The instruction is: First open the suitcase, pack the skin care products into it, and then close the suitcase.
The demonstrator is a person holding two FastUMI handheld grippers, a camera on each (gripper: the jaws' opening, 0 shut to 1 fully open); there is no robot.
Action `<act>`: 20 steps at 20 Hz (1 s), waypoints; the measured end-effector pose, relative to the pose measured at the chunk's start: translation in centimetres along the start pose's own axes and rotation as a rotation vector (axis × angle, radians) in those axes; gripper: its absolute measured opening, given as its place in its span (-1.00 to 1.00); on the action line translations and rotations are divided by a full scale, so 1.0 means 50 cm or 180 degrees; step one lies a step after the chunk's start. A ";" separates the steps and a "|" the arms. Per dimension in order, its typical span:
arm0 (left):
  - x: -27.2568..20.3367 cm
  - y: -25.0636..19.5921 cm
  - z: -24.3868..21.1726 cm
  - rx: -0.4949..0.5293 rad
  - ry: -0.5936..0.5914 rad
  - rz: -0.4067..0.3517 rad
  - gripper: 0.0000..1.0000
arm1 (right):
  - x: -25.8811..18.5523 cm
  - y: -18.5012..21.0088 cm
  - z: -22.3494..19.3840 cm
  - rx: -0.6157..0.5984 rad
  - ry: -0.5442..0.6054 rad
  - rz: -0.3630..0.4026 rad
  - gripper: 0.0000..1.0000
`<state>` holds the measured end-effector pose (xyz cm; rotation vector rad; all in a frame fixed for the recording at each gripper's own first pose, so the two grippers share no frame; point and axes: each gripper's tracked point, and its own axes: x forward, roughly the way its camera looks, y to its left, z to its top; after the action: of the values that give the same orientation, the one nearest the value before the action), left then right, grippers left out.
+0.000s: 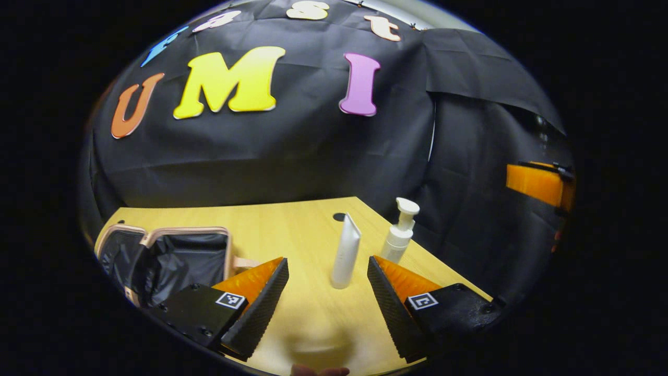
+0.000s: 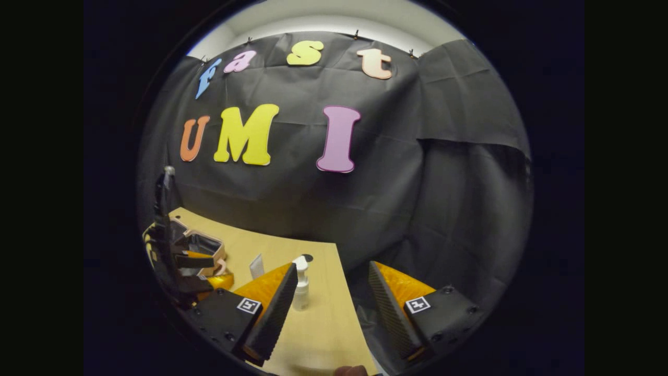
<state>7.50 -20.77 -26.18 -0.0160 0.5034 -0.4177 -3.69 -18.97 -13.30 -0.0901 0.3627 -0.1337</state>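
Observation:
A small suitcase point(image 1: 172, 258) with a pale pink rim lies open on the wooden table point(image 1: 292, 230), its dark lining showing. A white tube point(image 1: 346, 253) stands upright on its cap just ahead of my left gripper point(image 1: 327, 297), which is open with the tube off beyond its fingertips. A white pump bottle point(image 1: 401, 232) stands to the tube's right near the table edge. In the right gripper view, my right gripper point(image 2: 334, 297) is open and empty, with the pump bottle point(image 2: 301, 284) by its left finger, the tube point(image 2: 256, 266) behind, and the suitcase point(image 2: 201, 245) farther left.
The left gripper point(image 2: 180, 261) and its handle show at the left of the right gripper view. The table's right edge point(image 1: 433, 261) runs close to the bottle. An orange part point(image 1: 537, 183) of the other gripper hangs at the far right. A dark hole point(image 1: 339, 216) marks the tabletop.

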 end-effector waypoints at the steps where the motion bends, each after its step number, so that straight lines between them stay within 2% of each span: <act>1: 0.026 -0.013 -0.020 -0.0004 0.0069 -0.0023 0.93 | 0.001 -0.007 -0.012 0.0019 0.0064 -0.0003 0.63; 6: 0.142 -0.006 -0.100 -0.0187 0.0330 0.0140 0.94 | 0.007 -0.052 -0.056 -0.0018 0.0278 -0.0022 0.63; 10: 0.196 0.011 -0.124 -0.0393 0.0393 0.0232 0.94 | 0.020 -0.085 -0.089 -0.0013 0.0412 -0.0078 0.63; 12: 0.218 0.014 -0.127 -0.0361 0.0414 0.0247 0.94 | 0.031 -0.088 -0.104 0.0015 0.0472 -0.0071 0.63; 14: 0.227 0.014 -0.153 -0.0381 0.0591 0.0261 0.89 | 0.045 -0.085 -0.117 0.0063 0.0516 -0.0048 0.63; 17: 0.240 0.015 -0.156 -0.0384 0.0657 0.0256 0.52 | 0.067 -0.073 -0.126 0.0090 0.0513 0.0028 0.66; 19: 0.234 0.022 -0.154 -0.0348 0.0703 0.0242 0.00 | 0.080 -0.058 -0.140 0.0114 0.0543 0.0140 0.63; 20: 0.230 0.028 -0.151 -0.0352 0.0707 0.0253 -0.02 | 0.089 -0.043 -0.150 0.0130 0.0575 0.0224 0.63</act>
<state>13.63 -23.36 -38.30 -0.0567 0.7434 -0.3148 -2.50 -22.23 -21.61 -0.0248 0.5428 -0.0797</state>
